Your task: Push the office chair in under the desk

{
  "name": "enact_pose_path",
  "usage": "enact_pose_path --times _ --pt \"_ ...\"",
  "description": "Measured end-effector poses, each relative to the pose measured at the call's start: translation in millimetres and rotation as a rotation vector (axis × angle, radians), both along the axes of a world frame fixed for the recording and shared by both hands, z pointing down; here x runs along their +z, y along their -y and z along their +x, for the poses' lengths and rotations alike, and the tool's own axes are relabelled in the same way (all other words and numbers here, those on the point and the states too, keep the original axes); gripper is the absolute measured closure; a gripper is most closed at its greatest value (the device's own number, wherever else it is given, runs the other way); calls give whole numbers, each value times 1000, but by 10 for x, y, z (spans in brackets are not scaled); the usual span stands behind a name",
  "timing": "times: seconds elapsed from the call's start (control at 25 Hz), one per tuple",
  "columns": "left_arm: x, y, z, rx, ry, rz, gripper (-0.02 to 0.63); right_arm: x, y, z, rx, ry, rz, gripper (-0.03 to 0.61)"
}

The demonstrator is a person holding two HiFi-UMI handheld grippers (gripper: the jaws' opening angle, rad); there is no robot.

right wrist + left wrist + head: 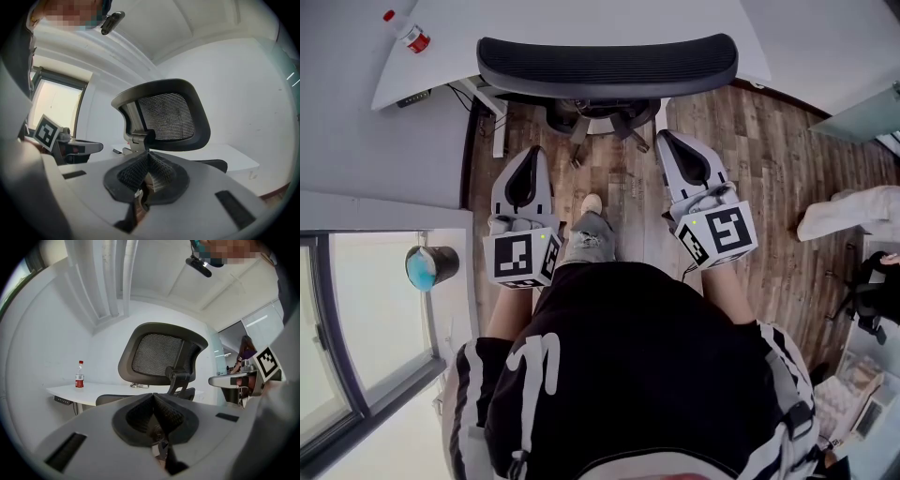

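Observation:
The black mesh office chair (607, 61) stands in front of me, its backrest toward me and its seat partly under the white desk (572, 23). Both grippers are held level, a short way behind the backrest and not touching it. The left gripper (532, 150) is shut with nothing between its jaws; in its own view its closed tips (153, 397) point at the backrest (161, 355). The right gripper (664, 136) is also shut and empty, its tips (148, 156) aimed at the backrest (168, 115).
A red-capped bottle (411, 36) stands on the desk's left end. The chair's wheeled base (600, 117) rests on wood floor. A bin with a blue liner (431, 267) sits by the window at left. A white object (853, 211) lies on the floor at right.

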State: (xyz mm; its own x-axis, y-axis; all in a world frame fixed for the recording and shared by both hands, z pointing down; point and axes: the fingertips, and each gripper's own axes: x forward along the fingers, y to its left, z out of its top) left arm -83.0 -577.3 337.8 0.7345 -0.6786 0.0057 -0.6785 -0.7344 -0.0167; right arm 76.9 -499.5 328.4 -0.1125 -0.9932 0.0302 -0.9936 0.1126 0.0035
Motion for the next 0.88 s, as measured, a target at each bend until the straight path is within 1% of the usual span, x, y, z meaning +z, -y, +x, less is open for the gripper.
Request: enact_pose_path --times 0.48,0.64,0.88 --pt "-51 19 43 17 12 15 604 -15 50 -18 -9 -8 -7 569" --pt "-64 -5 77 22 30 41 604 -11 53 -34 -14 -11 -9 569" --pt "-71 -8 77 31 11 12 604 1 41 -33 -14 -16 -13 569"
